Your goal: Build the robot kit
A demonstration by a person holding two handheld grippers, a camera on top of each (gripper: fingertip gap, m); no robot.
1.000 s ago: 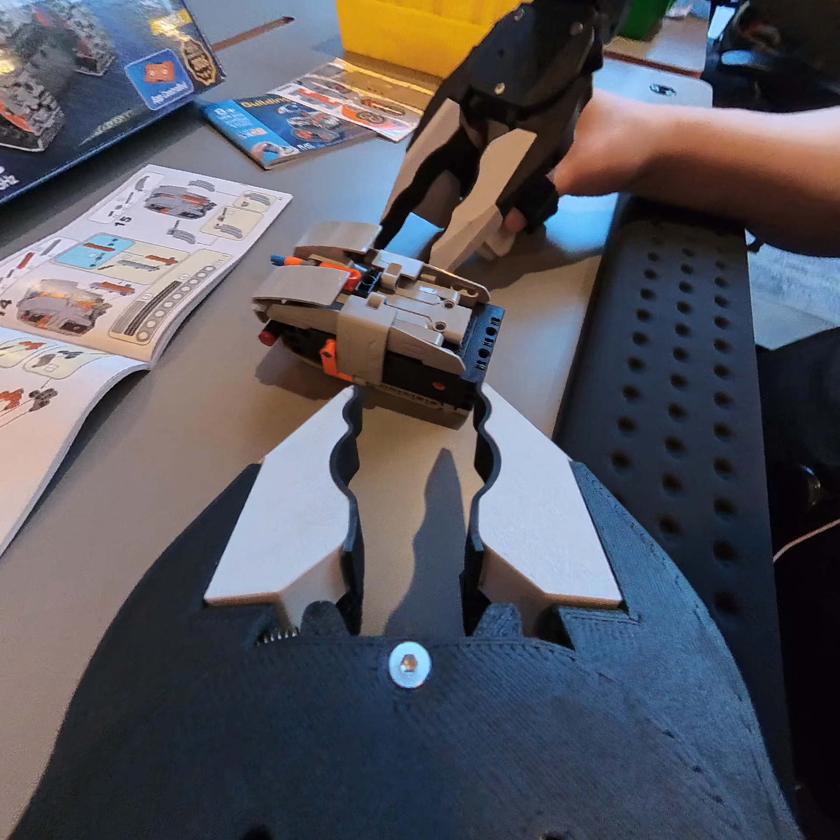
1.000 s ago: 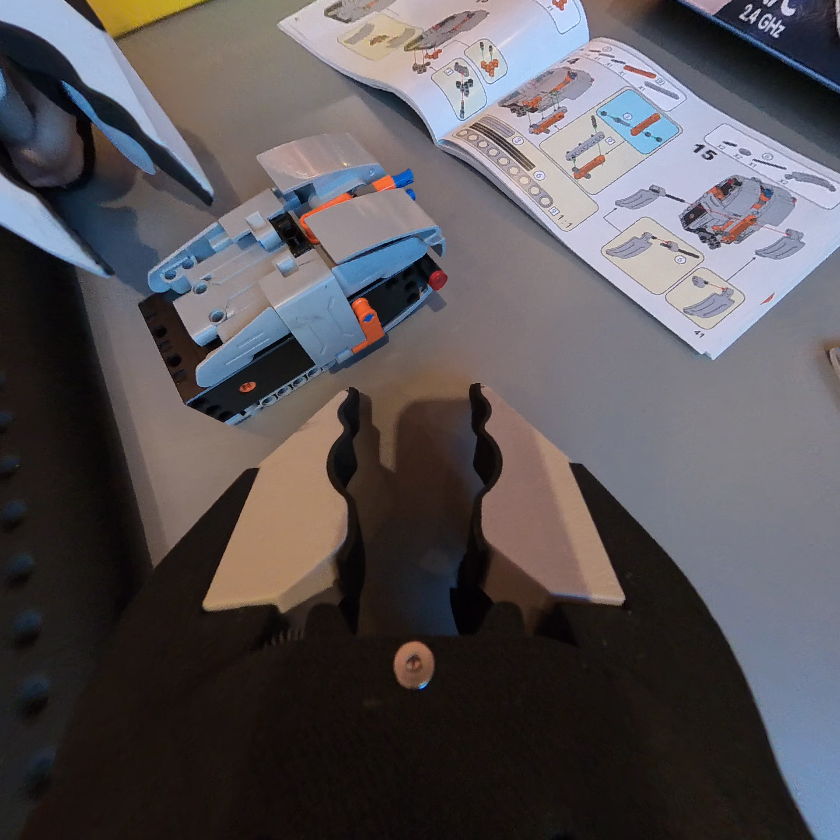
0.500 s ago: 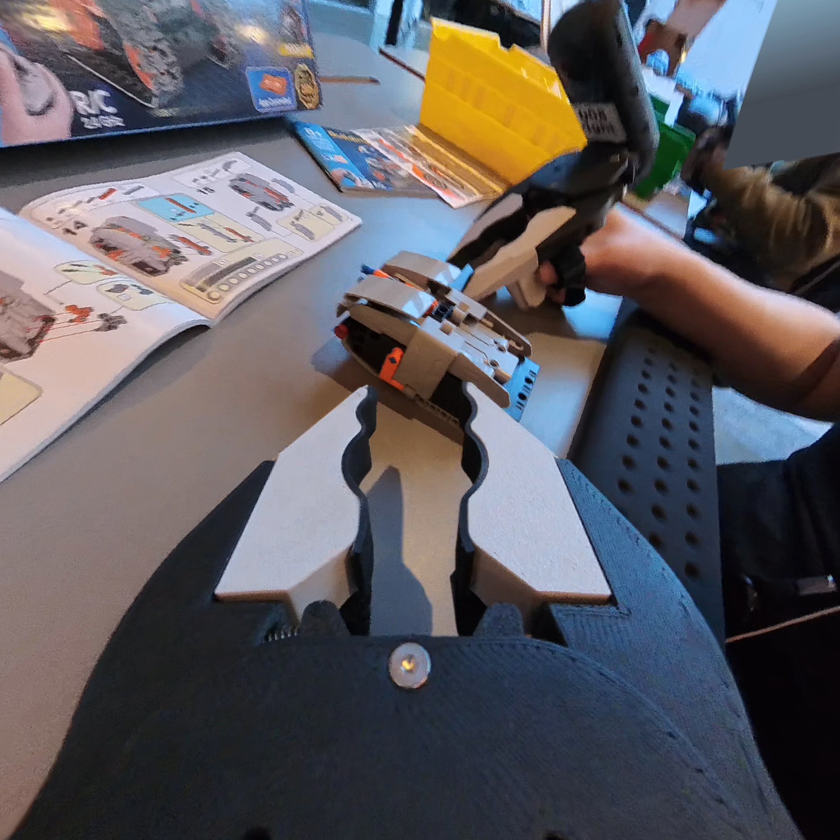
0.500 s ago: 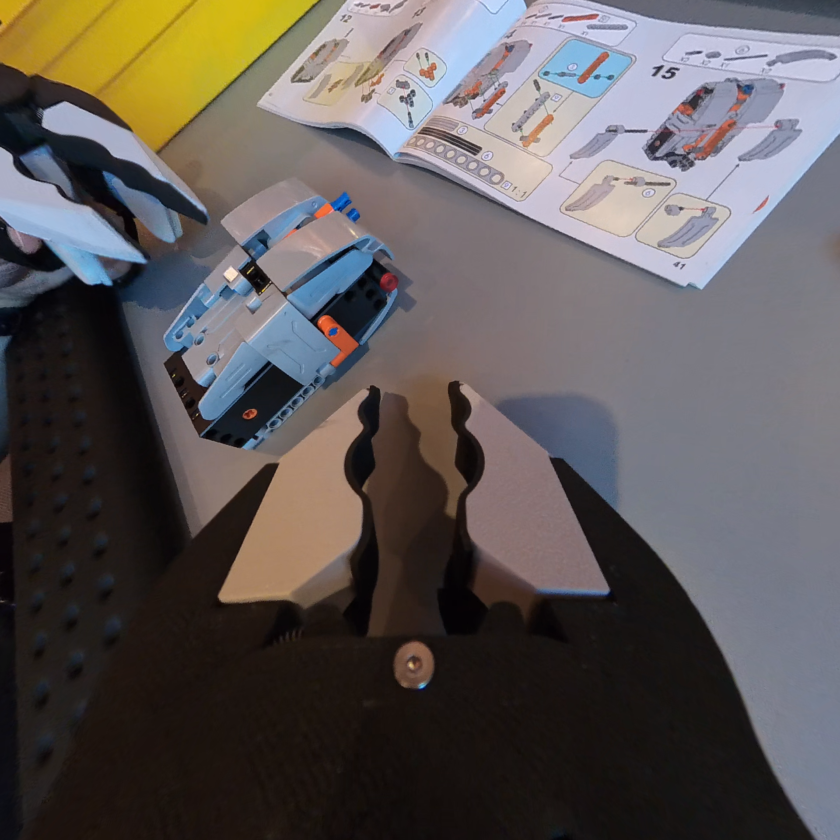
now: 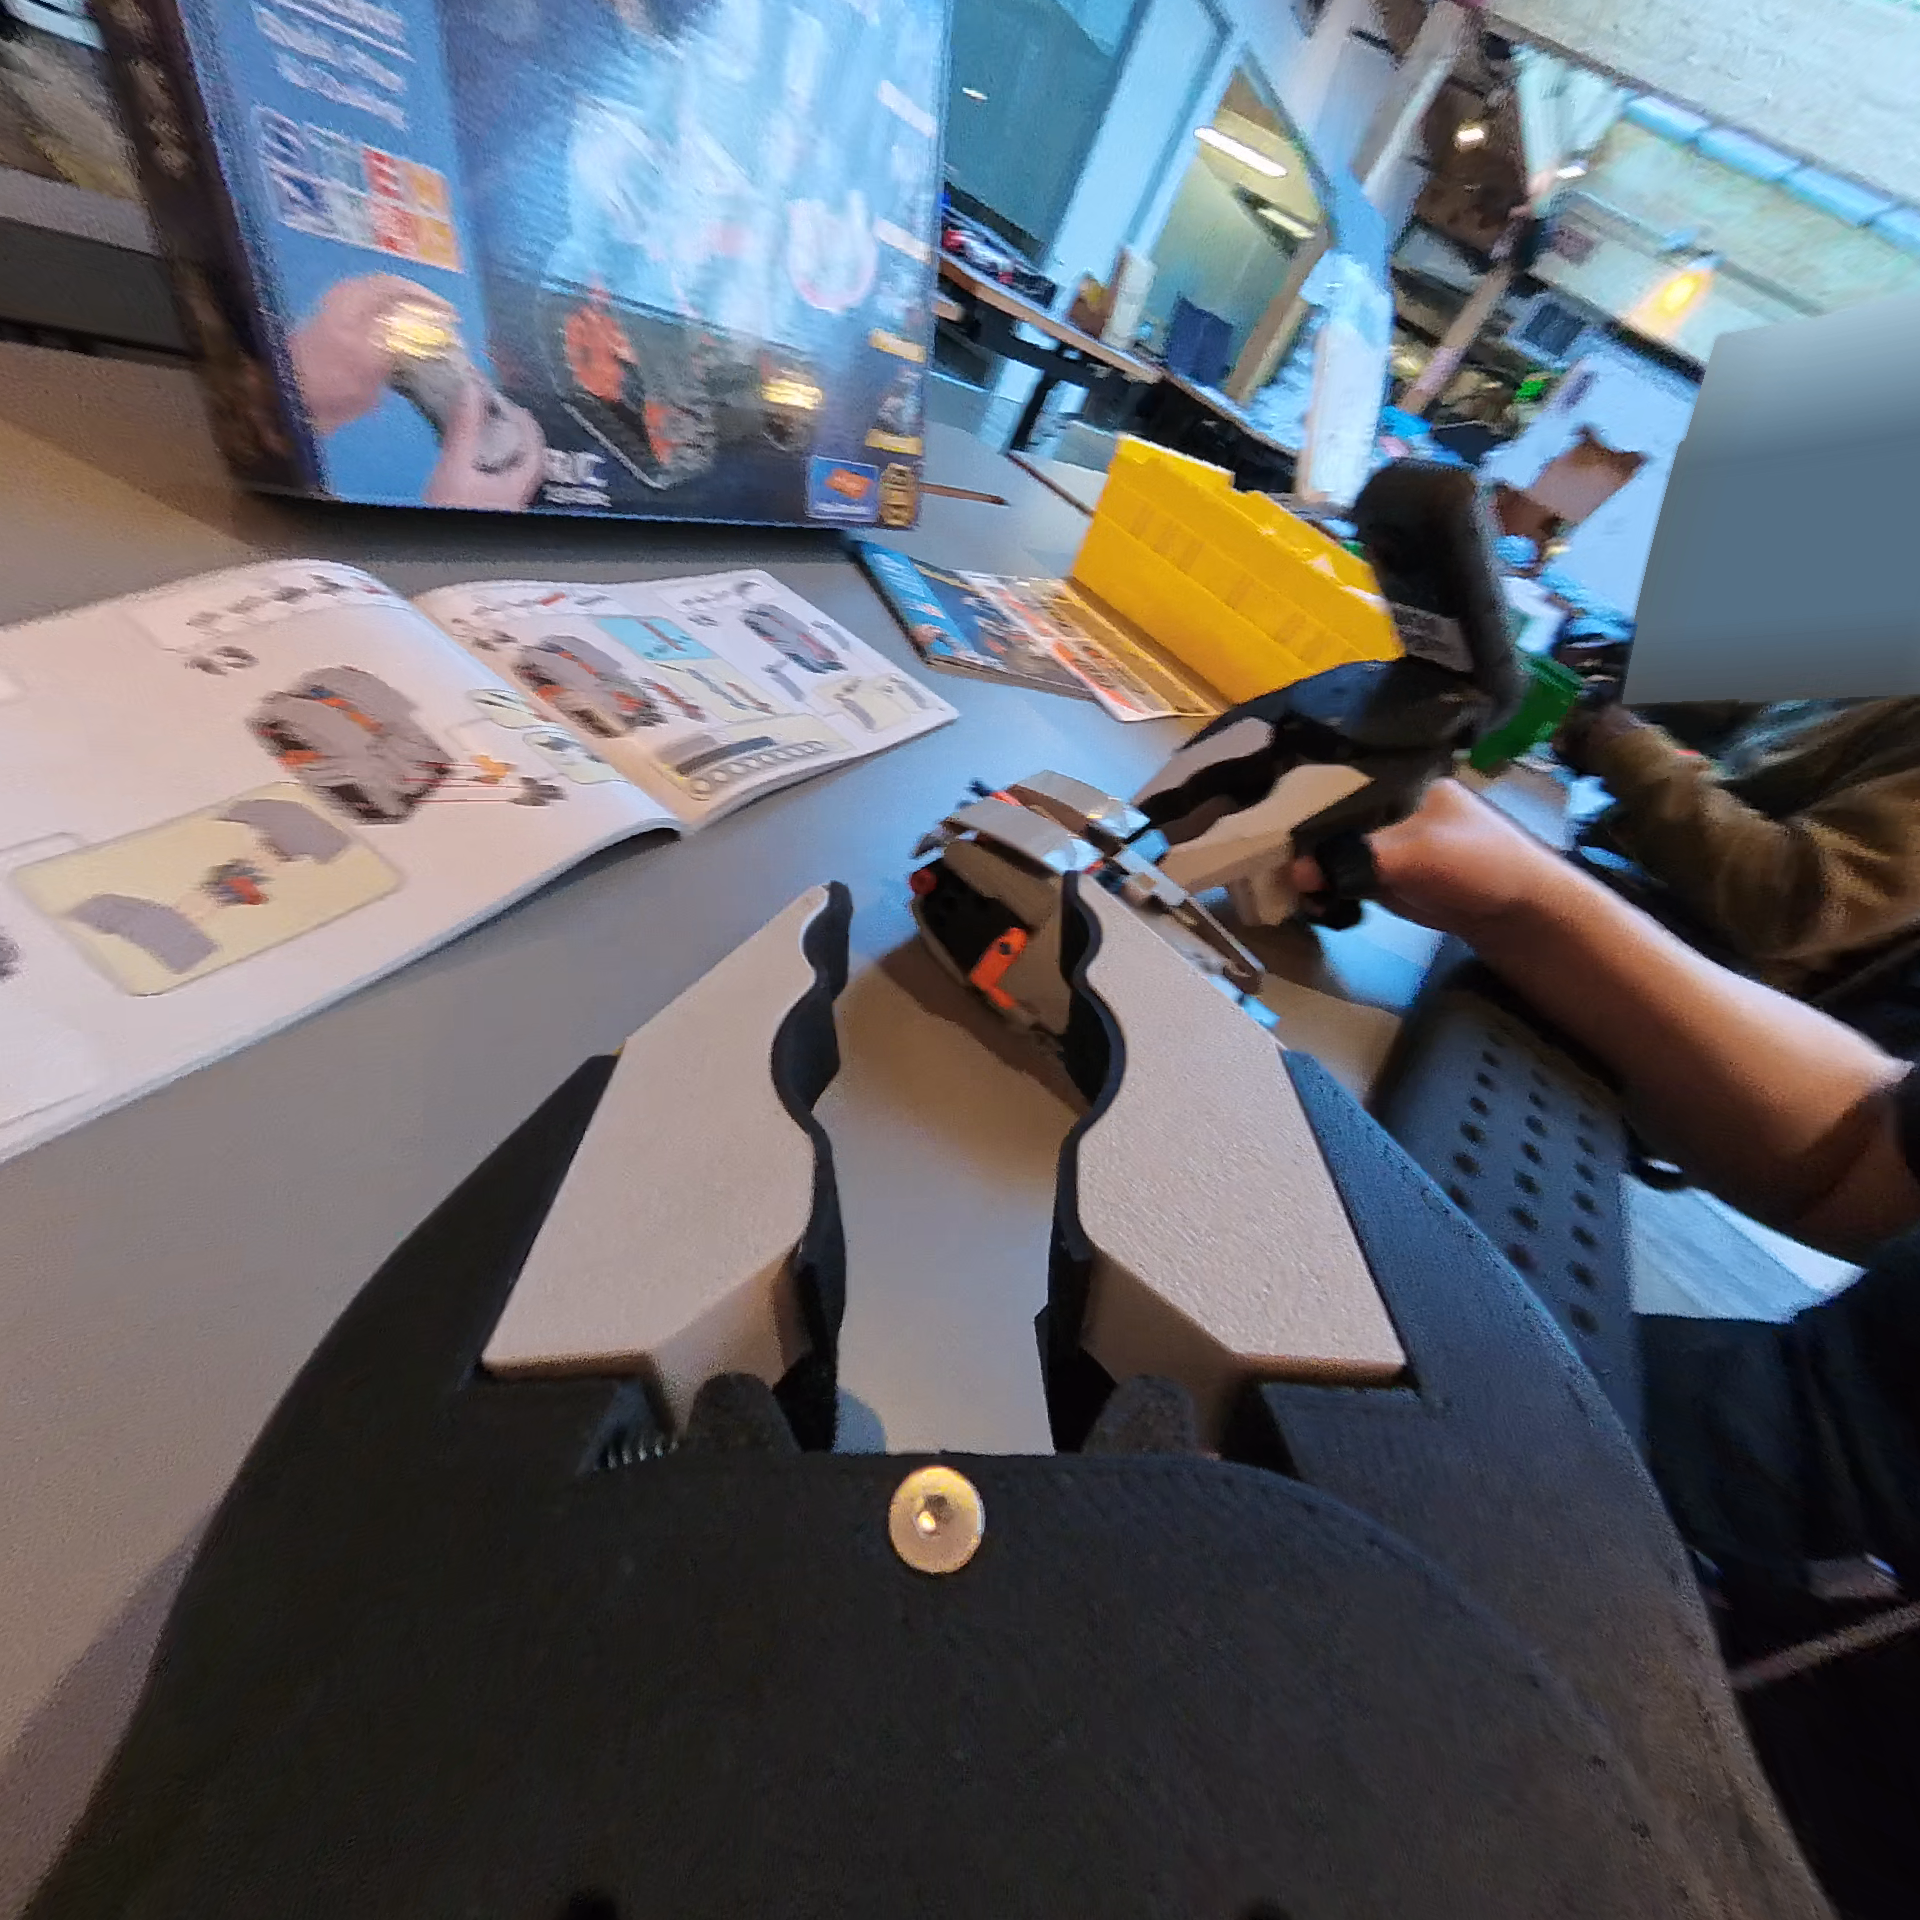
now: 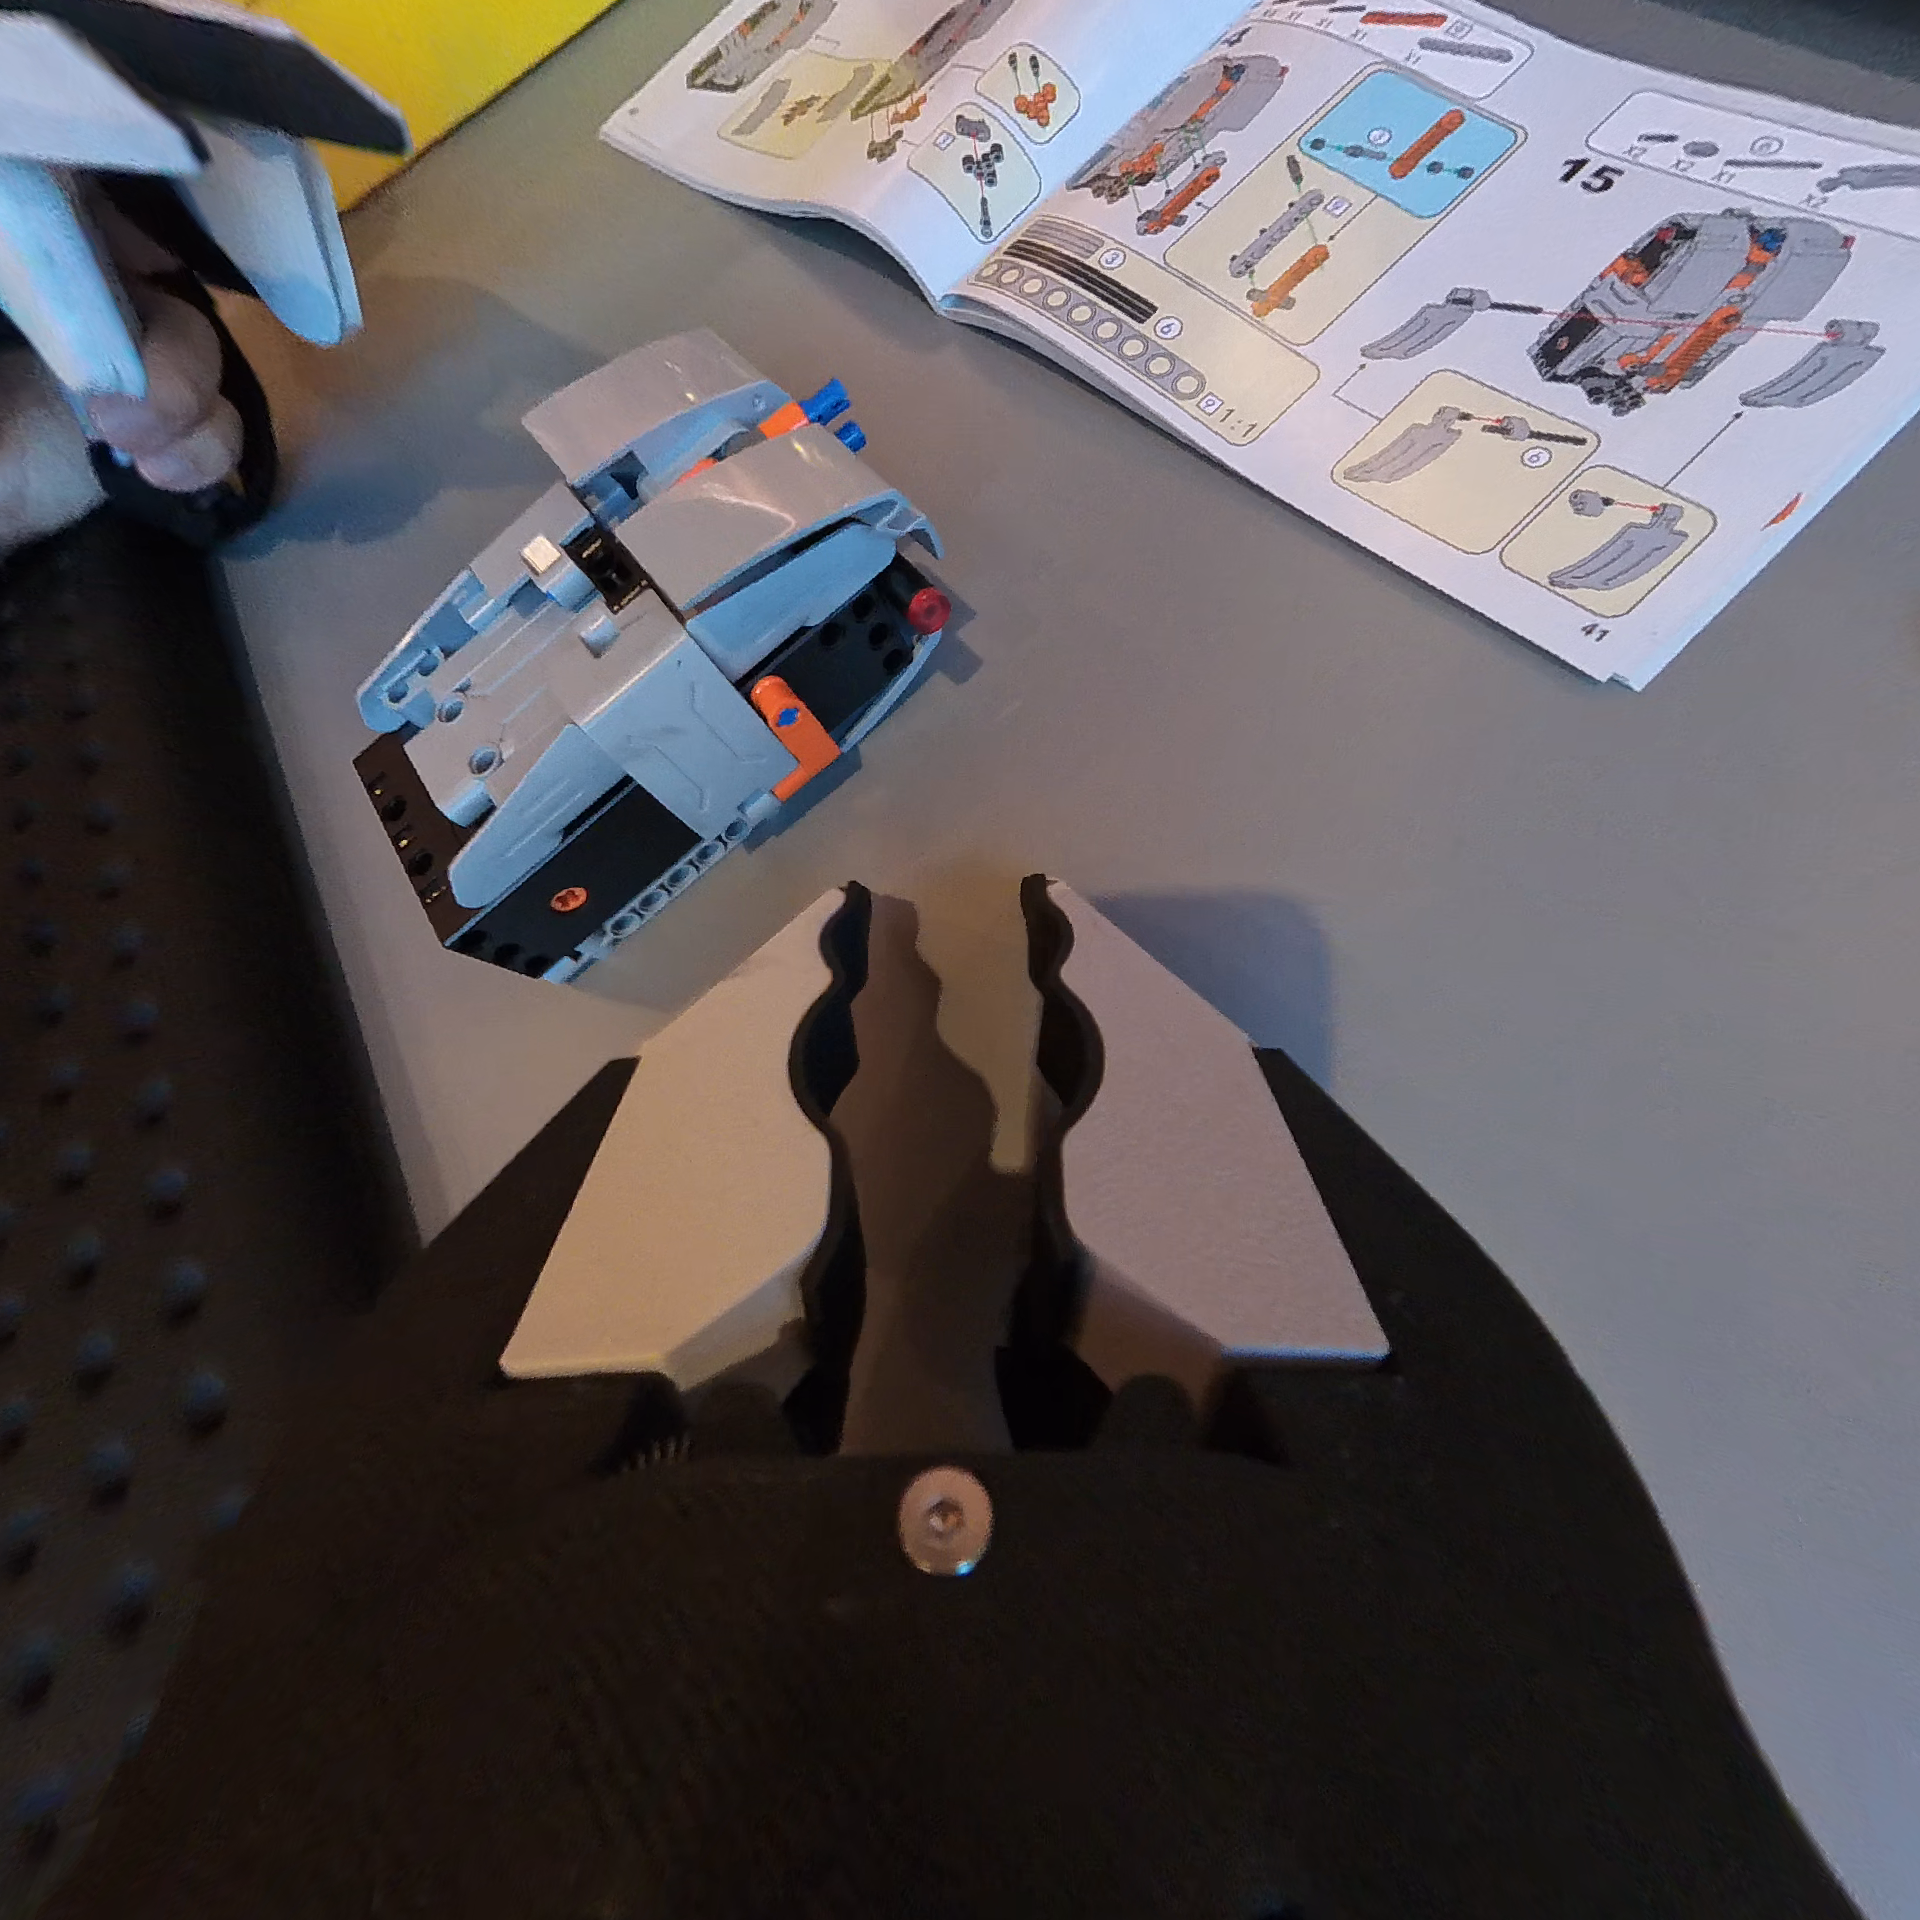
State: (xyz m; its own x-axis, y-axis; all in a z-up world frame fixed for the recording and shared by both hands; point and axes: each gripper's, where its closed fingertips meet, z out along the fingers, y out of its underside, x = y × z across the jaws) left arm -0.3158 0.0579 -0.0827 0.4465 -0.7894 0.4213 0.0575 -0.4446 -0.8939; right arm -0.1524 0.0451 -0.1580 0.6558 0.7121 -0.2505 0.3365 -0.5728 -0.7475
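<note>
Fingers of your left gripper [image 5: 951, 914] spread apart, empty, just short of the grey brick model [image 6: 644, 665] on the table [image 6: 1351, 987]; your right gripper [image 6: 945, 894], narrowly parted and empty, hovers beside it, below the open booklet [image 6: 1351, 260].
</note>
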